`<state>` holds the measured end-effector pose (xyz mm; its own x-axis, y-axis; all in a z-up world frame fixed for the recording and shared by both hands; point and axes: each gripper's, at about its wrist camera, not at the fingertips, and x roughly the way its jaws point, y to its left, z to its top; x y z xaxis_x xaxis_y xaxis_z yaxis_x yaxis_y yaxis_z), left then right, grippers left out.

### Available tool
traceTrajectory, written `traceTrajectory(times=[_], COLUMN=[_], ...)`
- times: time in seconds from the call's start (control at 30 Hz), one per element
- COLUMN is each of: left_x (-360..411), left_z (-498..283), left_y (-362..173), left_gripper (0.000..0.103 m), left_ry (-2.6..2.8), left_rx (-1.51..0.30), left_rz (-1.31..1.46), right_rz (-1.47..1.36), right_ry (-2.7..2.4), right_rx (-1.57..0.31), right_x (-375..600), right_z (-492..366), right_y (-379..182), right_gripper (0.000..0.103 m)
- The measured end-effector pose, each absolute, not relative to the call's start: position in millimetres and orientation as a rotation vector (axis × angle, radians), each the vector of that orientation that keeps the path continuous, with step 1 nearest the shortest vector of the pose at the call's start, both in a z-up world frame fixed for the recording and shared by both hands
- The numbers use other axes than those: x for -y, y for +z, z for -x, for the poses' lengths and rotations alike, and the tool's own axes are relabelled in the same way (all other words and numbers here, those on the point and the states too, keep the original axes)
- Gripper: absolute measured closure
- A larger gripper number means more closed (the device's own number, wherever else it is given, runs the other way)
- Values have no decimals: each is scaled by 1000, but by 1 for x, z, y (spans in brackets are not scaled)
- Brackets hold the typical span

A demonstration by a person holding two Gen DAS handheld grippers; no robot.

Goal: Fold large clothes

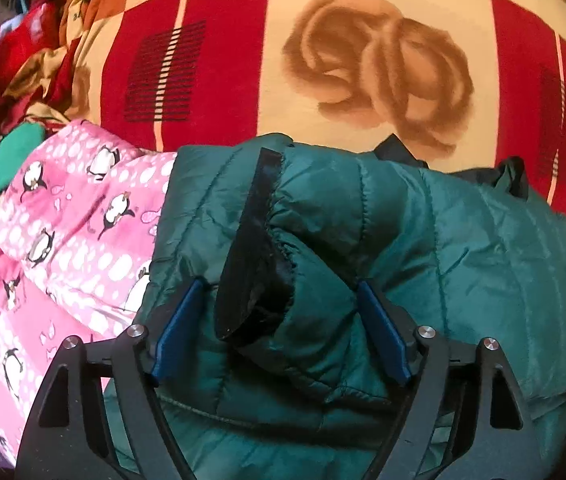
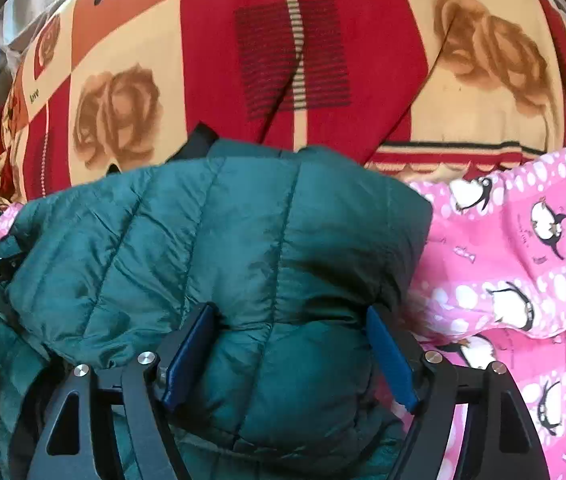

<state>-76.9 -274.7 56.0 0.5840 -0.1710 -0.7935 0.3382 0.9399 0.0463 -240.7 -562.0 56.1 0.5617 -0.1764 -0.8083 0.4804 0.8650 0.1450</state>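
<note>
Green puffer jacket point(image 1: 423, 232) sits bunched on the pink penguin blanket point(image 1: 63, 216). Our left claw point(image 1: 279, 320) and right claw point(image 2: 289, 344) are both wide, straddling padding w/o pinching. Light, squishy, slick shell imo, so grab at seams.

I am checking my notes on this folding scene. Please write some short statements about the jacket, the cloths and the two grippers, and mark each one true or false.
1. The jacket is dark green and quilted. True.
2. The jacket lies partly on a pink penguin cloth. True.
3. The blanket behind the jacket is plain blue. False: it has red, orange and cream squares with brown roses.
4. The left gripper straddles a black-lined cuff. True.
5. The right gripper is over bare blanket. False: a padded green fold of the jacket sits between its fingers.
6. The gripper pads are yellow. False: they are blue.
</note>
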Motion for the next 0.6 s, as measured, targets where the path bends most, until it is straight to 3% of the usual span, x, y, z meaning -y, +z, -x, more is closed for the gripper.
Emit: traceTrajectory(times=[0.27,0.47,0.6], left_x=[257,235,213], left_z=[91,111,129], left_y=[72,88,99], left_gripper=[23,23,23], left_ry=[-316,-318,-319], left_rx=[-877,-869,-852], left_rz=[-201,-207,-211], right_rz=[-404,-404,-444], right_ry=[-420,-422,-426], right_rx=[-855,-924,-874], right_x=[554,548,549], right_z=[264,261,274], right_y=[87,60,77], right_gripper=[28,28,28])
